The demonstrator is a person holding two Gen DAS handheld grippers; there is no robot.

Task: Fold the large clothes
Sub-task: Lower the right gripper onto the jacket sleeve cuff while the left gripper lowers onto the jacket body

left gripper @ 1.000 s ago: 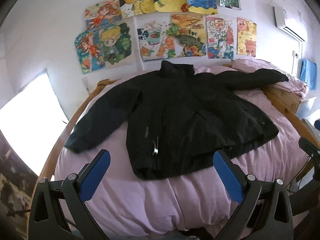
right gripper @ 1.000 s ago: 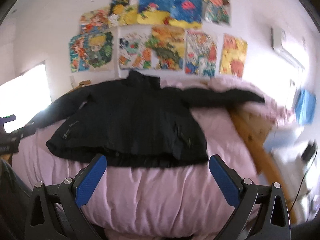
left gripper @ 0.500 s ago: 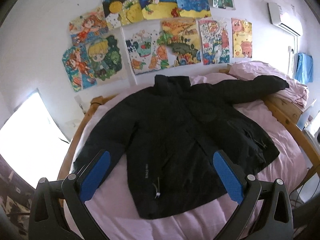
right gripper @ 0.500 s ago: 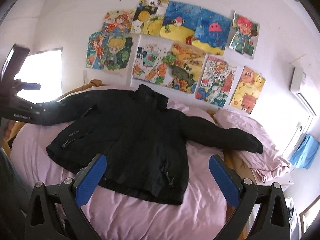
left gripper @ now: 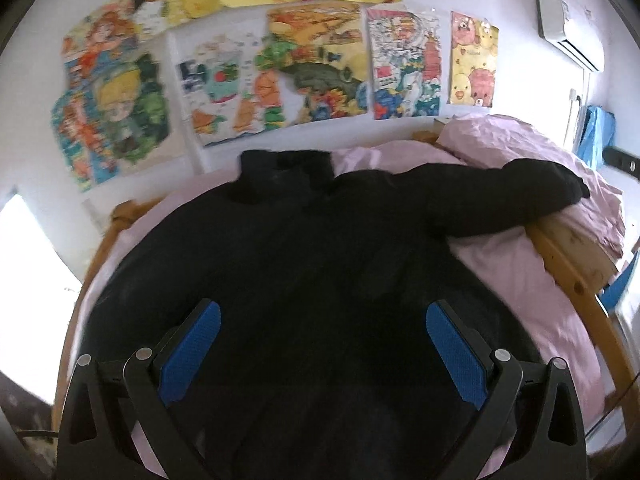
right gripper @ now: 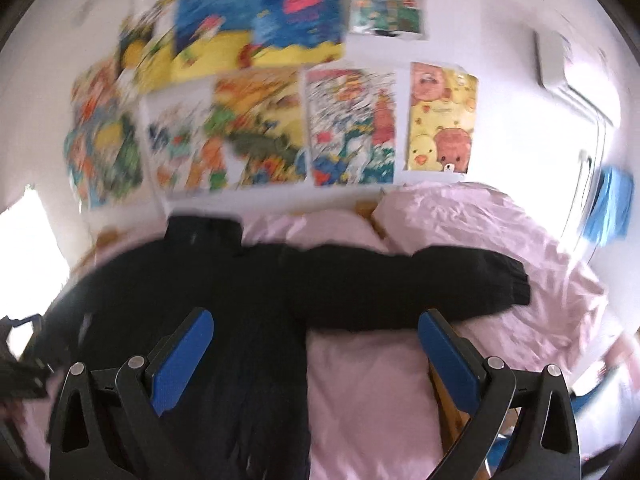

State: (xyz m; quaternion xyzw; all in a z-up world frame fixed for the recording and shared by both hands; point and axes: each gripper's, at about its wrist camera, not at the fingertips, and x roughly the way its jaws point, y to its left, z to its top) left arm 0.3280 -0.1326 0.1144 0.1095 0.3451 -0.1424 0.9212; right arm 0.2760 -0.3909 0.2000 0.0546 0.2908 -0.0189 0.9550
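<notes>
A large black jacket (left gripper: 304, 264) lies flat, front up, on a pink bed (left gripper: 516, 264), collar toward the wall, sleeves spread out. My left gripper (left gripper: 320, 344) is open and empty, hovering over the jacket's body. My right gripper (right gripper: 316, 352) is open and empty, above the jacket's right side (right gripper: 224, 300) and just in front of its right sleeve (right gripper: 420, 288), which stretches toward the pillow. The jacket's hem and left sleeve end are out of view.
A wooden bed frame (left gripper: 568, 252) runs along the right edge. A crumpled pink pillow or duvet (right gripper: 472, 220) lies at the head, right. Colourful drawings (left gripper: 316, 64) cover the wall. An air conditioner (left gripper: 568, 28) hangs at the upper right. A bright window (left gripper: 28, 280) is on the left.
Both grippers have moved forward and down toward the jacket, which now fills much more of each view. Both have stayed open. The jacket has not moved.
</notes>
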